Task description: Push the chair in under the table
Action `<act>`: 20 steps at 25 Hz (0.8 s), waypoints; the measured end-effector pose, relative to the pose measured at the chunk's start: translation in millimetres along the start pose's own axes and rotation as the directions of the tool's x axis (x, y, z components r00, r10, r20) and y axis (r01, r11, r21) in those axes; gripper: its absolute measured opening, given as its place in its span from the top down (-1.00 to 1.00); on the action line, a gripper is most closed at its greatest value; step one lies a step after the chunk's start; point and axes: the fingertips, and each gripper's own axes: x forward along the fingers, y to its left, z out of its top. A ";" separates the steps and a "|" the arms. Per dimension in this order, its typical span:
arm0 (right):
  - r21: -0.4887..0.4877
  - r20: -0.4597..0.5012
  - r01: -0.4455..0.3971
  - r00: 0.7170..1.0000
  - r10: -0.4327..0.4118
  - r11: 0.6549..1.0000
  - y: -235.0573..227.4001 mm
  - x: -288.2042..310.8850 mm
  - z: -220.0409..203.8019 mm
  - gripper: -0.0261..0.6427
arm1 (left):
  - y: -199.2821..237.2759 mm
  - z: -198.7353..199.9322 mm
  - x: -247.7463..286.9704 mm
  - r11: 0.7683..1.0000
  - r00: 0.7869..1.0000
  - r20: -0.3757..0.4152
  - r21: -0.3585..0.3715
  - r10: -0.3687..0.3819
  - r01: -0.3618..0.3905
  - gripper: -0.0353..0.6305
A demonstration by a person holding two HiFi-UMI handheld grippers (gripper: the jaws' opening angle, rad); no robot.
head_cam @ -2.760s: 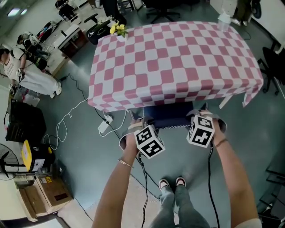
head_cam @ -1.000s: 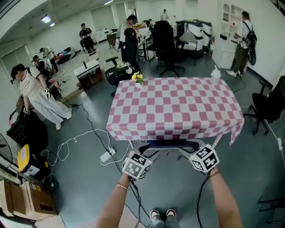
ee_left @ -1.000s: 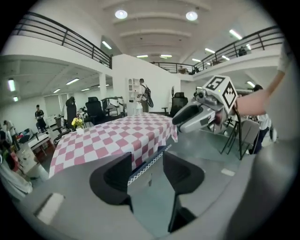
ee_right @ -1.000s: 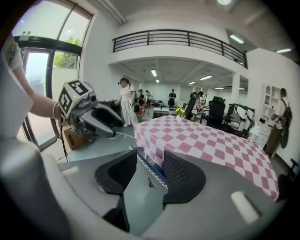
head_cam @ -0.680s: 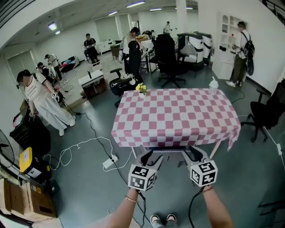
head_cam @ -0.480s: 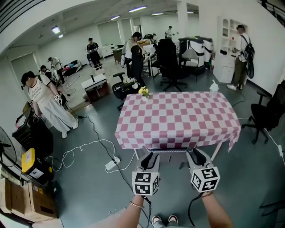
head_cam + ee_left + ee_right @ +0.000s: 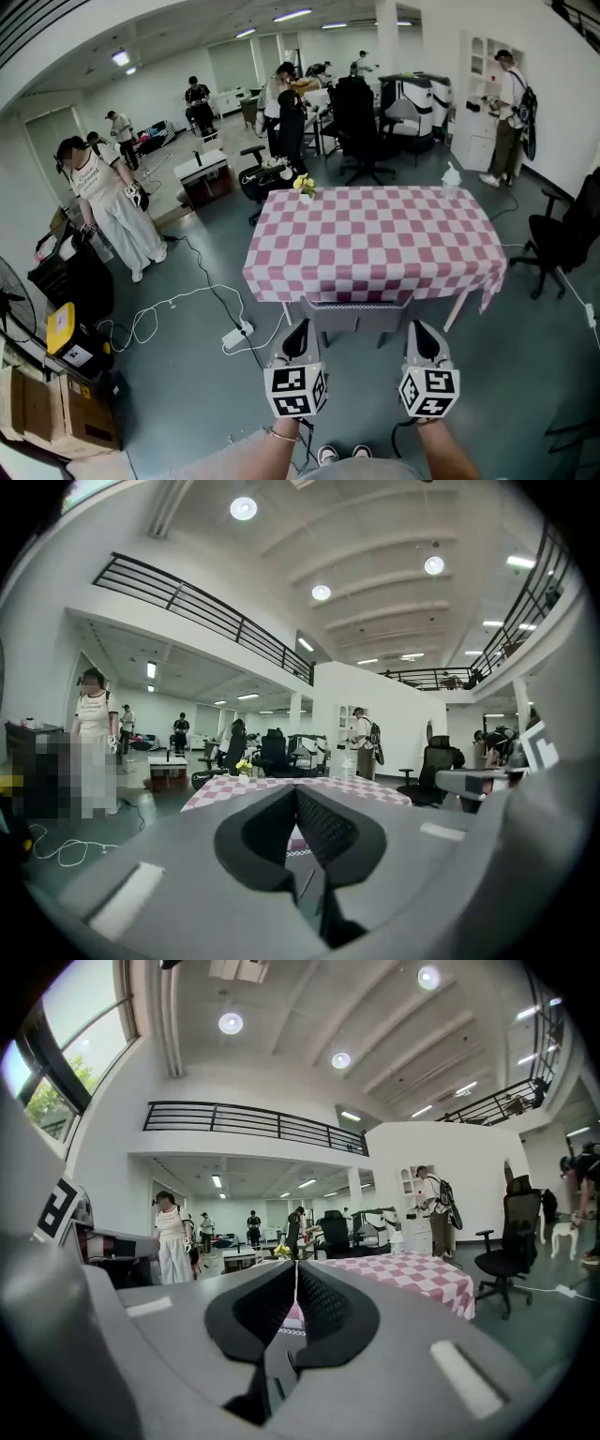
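Observation:
The table wears a pink and white checked cloth. The chair's grey backrest stands against the table's near edge, its seat hidden under the cloth. My left gripper and right gripper hover side by side a little short of the backrest, apart from it. Both are shut with nothing between the jaws. In the left gripper view the shut left gripper points level at the table. The right gripper view shows the shut right gripper and the table likewise.
Yellow flowers and a white bottle stand at the table's far corners. A power strip with cables lies on the floor at left. A black office chair is at right. People stand at left, boxes at lower left.
Both grippers have drawn back from the chair and risen, and their jaws have gone from open to shut. The backrest now sits at the table's edge. The head view has lifted.

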 end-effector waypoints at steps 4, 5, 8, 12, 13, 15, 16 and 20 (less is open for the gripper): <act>-0.003 0.007 0.035 0.999 -0.035 0.999 -12.7 -4.8 2.6 0.88 | 2.5 -13.8 -2.4 0.999 0.999 -0.035 -0.034 0.022 -0.023 0.89; -0.001 0.007 0.041 0.999 -0.041 0.999 -15.7 -4.7 3.8 0.88 | 3.3 -15.4 -2.9 0.999 0.999 -0.039 -0.039 0.026 -0.028 0.89; 0.003 0.005 0.048 0.999 -0.048 0.999 -22.1 -3.6 7.3 0.88 | 4.5 -14.1 -2.9 0.998 0.999 -0.030 -0.047 0.033 -0.035 0.89; 0.010 0.027 0.052 0.998 -0.053 0.999 -24.9 -7.6 19.4 0.89 | 3.6 -10.3 -3.4 0.999 0.999 -0.013 -0.039 0.035 -0.036 0.89; 0.012 0.030 0.050 0.998 -0.050 0.999 -24.7 -7.9 21.8 0.89 | 3.2 -9.8 -3.6 0.999 0.999 -0.011 -0.039 0.034 -0.035 0.89; 0.021 0.025 0.043 0.999 -0.044 0.999 -25.0 -7.4 23.5 0.89 | 1.3 -9.3 -3.8 0.999 1.000 -0.010 -0.039 0.029 -0.029 0.89; 0.028 0.022 0.041 0.999 -0.041 0.999 -25.2 -7.8 23.2 0.89 | -0.3 -9.6 -4.2 0.999 1.000 -0.011 -0.037 0.024 -0.025 0.89; 0.039 0.014 0.029 0.999 -0.029 0.999 -21.9 -12.9 18.3 0.89 | -5.2 -12.9 -6.5 1.000 1.000 -0.015 -0.025 0.011 -0.011 0.89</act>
